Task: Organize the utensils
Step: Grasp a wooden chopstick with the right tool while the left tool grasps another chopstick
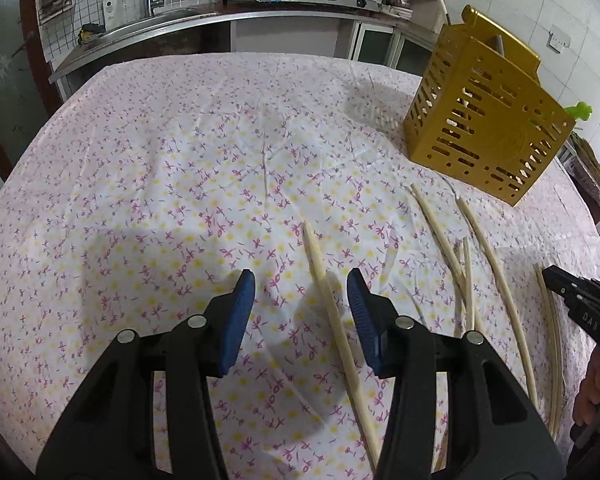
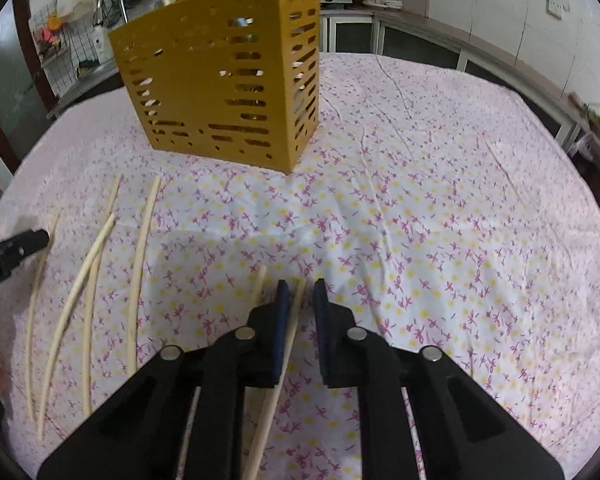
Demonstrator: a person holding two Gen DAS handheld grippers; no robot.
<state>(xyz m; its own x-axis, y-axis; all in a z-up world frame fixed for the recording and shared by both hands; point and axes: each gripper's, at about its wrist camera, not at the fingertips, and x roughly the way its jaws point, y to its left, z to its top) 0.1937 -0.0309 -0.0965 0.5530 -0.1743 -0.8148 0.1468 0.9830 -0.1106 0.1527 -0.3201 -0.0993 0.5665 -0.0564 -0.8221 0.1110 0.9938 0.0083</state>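
Pale wooden chopsticks lie on a floral tablecloth [image 1: 160, 184]. My left gripper [image 1: 302, 284] is open, low over the cloth, with one chopstick [image 1: 332, 316] lying between its blue pads, touching neither. My right gripper [image 2: 300, 292] is partly closed around another chopstick [image 2: 288, 344], which rests against the left pad; a gap remains on the right side. A second chopstick [image 2: 259, 280] lies just left of it. A yellow slotted utensil holder [image 1: 484, 120] stands at the back right, and it also shows in the right wrist view [image 2: 224, 92]. Several loose chopsticks [image 2: 96, 280] lie between the grippers.
The right gripper's tip [image 1: 572, 292] shows at the right edge of the left wrist view; the left gripper's tip [image 2: 16, 252] shows at the left edge of the right wrist view. A kitchen counter [image 1: 188, 20] with sink and stove runs behind the table.
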